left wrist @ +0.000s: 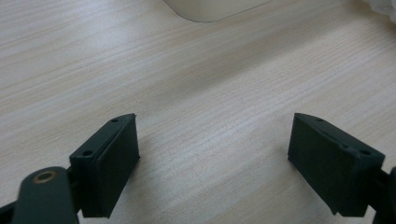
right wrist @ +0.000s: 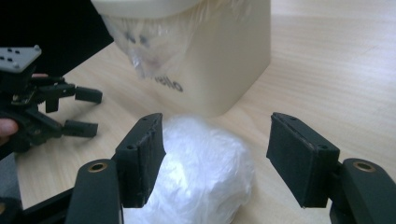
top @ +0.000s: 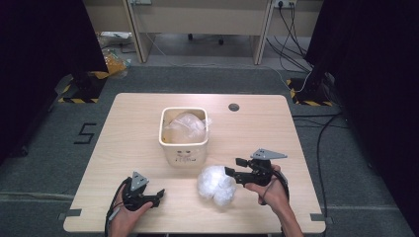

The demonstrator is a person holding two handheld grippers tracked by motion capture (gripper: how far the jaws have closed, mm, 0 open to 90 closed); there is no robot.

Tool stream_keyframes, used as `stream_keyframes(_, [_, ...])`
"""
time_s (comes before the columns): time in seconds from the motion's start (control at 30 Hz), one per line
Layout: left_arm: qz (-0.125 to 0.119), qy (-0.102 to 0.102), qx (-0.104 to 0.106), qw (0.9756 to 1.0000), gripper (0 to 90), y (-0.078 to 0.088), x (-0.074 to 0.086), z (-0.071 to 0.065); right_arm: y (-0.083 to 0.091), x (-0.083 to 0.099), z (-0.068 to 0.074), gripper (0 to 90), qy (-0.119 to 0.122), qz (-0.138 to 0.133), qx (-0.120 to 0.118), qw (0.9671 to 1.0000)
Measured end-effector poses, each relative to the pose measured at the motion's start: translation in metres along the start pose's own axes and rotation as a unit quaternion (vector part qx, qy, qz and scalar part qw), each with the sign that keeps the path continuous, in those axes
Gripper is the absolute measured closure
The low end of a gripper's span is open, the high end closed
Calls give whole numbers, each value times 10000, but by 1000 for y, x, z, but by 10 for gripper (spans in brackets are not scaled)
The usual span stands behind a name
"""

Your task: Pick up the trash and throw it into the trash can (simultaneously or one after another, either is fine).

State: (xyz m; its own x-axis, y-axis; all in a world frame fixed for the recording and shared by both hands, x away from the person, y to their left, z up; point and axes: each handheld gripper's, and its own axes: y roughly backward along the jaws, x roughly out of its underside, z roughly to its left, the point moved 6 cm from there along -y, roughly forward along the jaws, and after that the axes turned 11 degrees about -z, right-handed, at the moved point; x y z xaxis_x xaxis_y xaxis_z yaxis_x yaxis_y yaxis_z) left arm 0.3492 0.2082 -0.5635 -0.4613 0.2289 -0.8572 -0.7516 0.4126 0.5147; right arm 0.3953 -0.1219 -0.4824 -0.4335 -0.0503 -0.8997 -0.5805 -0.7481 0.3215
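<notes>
A crumpled white plastic bag [top: 216, 184] is lying on the bench [top: 267, 128] just in front of the cream bin [top: 183, 132]; the right gripper [top: 236, 166] is hovering beside the bag, its fingers [right wrist: 140, 161] spread wide and gripping nothing; left of the bin's front, the left gripper [top: 159, 194] is resting low, fingers [left wrist: 111, 163] released and empty.

Even overhead light on the table [top: 148, 148], dark surrounds, soft shadows, close jaws slightly blurred
</notes>
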Motion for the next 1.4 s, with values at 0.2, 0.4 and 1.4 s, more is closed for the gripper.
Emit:
stream_keyframes(0.2, [2,-1,2,10000,155,0,0,0,-2,13,2,347,-70,147,-1,9999])
stream_keyframes(0.4, [2,1,2,10000,155,0,0,0,-8,23,6,310,-66,293,-14,9995])
stream_keyframes(1.4, [3,0,3,10000,155,0,0,0,-23,42,21,712,-669,401,-686,9946])
